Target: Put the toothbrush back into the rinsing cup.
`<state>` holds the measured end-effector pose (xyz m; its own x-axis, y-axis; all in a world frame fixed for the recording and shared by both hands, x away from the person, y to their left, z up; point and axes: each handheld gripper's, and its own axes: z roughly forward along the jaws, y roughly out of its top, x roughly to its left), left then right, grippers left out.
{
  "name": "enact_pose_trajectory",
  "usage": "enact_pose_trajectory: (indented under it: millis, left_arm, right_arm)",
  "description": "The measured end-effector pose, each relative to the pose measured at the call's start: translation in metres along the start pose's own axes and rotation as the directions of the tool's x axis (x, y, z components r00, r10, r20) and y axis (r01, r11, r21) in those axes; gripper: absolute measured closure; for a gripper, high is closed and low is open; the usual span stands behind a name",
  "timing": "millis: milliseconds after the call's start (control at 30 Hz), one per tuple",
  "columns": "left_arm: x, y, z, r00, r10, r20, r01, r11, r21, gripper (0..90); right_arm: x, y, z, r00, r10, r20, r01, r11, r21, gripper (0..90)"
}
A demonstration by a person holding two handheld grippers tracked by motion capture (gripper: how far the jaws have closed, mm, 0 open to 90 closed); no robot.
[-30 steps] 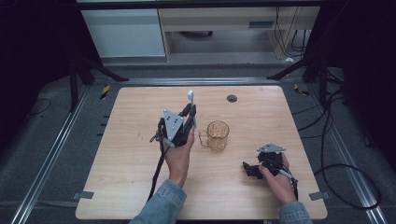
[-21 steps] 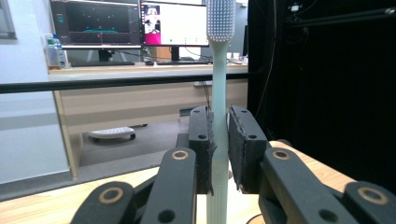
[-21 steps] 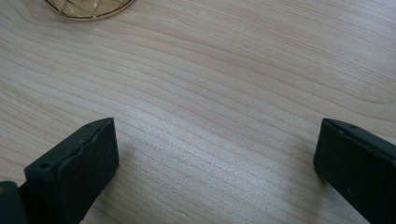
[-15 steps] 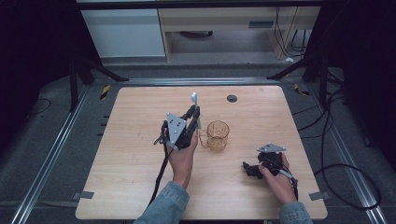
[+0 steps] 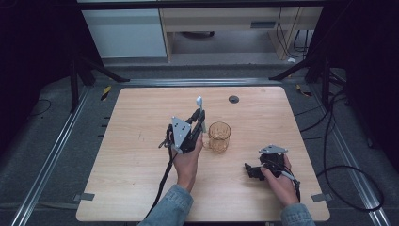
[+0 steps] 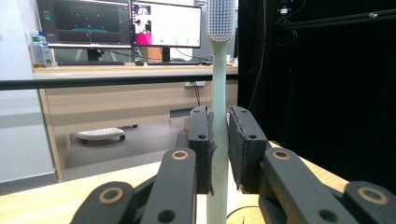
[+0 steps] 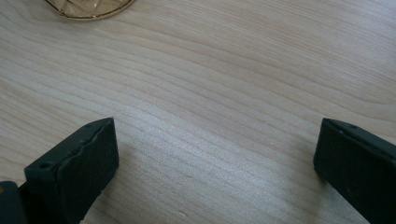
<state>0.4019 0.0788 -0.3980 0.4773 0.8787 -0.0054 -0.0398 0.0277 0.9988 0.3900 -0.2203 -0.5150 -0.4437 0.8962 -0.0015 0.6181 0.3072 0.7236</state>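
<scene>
Near the middle of the light wooden bench (image 5: pixel 131 188), the left hand-held gripper (image 5: pixel 200 120) clamps the handle of one pale green plastic toothbrush (image 6: pixel 218 116), bristle head upward. Compared with a second ago, it has shifted slightly toward the one amber faceted glass mug (image 5: pixel 219 137) and now stands just beside it. The right hand-held gripper (image 5: pixel 251 170) is unchanged, low over the bench with its jaws spread wide and nothing between them. One small dark disc (image 5: pixel 234 99) lies near the far edge.
</scene>
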Motion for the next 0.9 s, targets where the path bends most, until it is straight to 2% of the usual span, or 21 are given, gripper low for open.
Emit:
enact_pose_trajectory:
  millis: [333,900]
  left_arm:
    - [0.0,-0.005,0.0,1.0,-0.003,0.007,0.003,1.0,0.001,79.3]
    - [-0.001,-0.017,0.007,0.9998,0.02,0.009,-0.02,0.9995,0.025,79.3]
  right_arm:
    - [0.0,0.0,0.0,1.0,0.0,0.0,0.0,1.0,0.0,0.4]
    - [0.0,0.0,0.0,1.0,-0.001,0.002,0.001,1.0,0.0,0.4]
